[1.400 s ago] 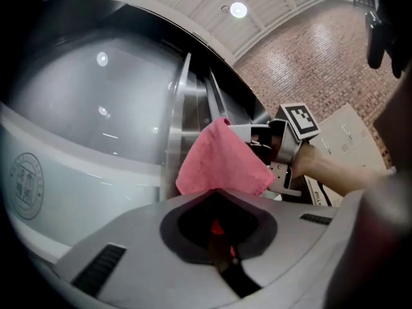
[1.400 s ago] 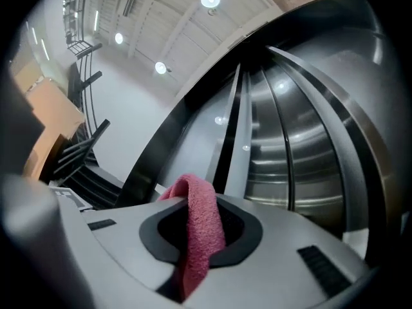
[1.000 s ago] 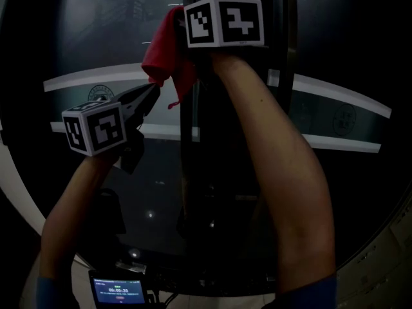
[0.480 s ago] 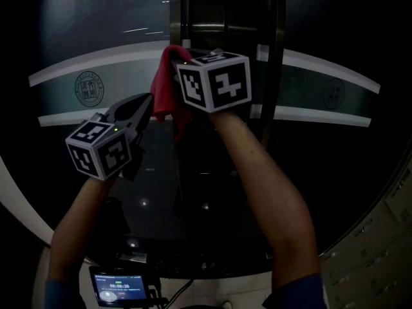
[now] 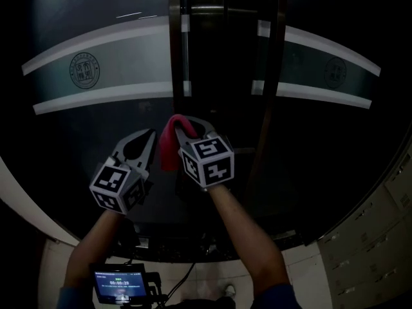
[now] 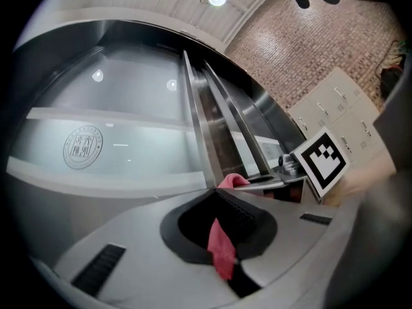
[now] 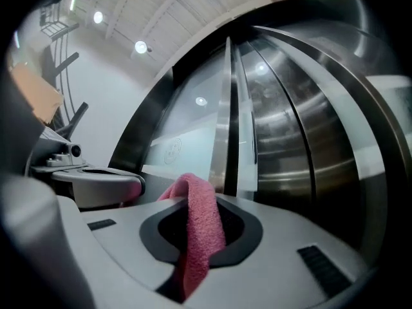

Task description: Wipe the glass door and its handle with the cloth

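The red cloth (image 5: 168, 148) hangs between my two grippers in front of the dark glass door (image 5: 96, 127), below its white bands. My right gripper (image 5: 187, 125) is shut on the cloth (image 7: 199, 230), which drapes over its jaw tips beside the vertical metal handle (image 5: 175, 44). My left gripper (image 5: 149, 136) sits close on the left, jaws shut, and a strip of the cloth (image 6: 222, 246) lies pinched in them. In the right gripper view the handle (image 7: 226, 121) rises just beyond the cloth. The right gripper's marker cube (image 6: 320, 161) shows in the left gripper view.
A white band with a round emblem (image 5: 82, 69) crosses the glass. A second vertical bar (image 5: 277, 56) stands to the right of the handle. Pale lockers (image 5: 380, 230) line the right side. A small screen device (image 5: 119, 286) sits low by the floor.
Both grippers have come down the door together with the cloth, from above the white bands to below them. The left gripper has closed in on the right one.
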